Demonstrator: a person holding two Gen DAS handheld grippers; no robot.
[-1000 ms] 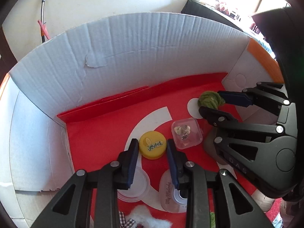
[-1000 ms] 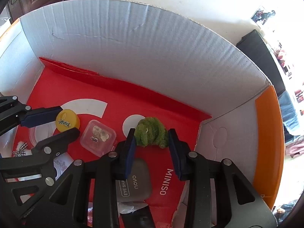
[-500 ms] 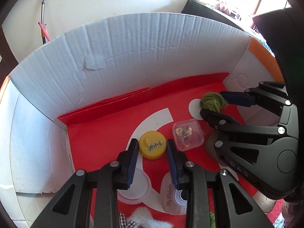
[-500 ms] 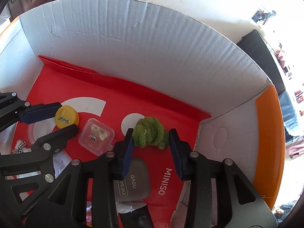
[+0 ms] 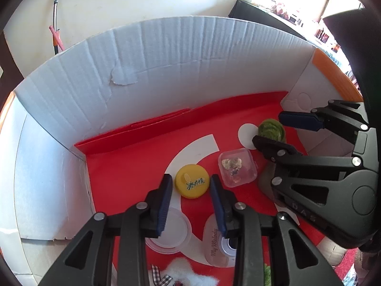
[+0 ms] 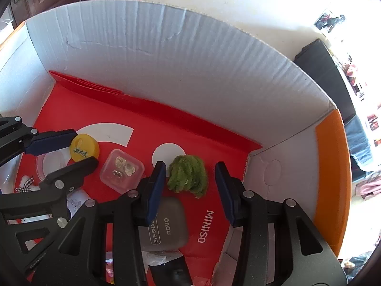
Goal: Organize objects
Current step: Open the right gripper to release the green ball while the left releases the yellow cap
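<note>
Left gripper (image 5: 190, 186), jaws open, straddles the yellow cap (image 5: 192, 184) mid-floor of the cardboard box (image 5: 166, 59). Right gripper (image 6: 189, 178), jaws open, flanks the green yarn bundle (image 6: 188, 178) near the box's right wall; a clear plastic case (image 6: 122, 172) lies between.

The red liner (image 6: 209, 217) reads "MINISO", the grey case (image 6: 166, 228) "EYE SHAD… NOVO", the clear pouch (image 5: 214, 240) perhaps "My Melody".

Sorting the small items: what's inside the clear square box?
The clear square box holds a few small pale, shiny pieces and one darker bit, perhaps jewellery. The lid blurs them, so exactly what they are cannot be told.
</note>
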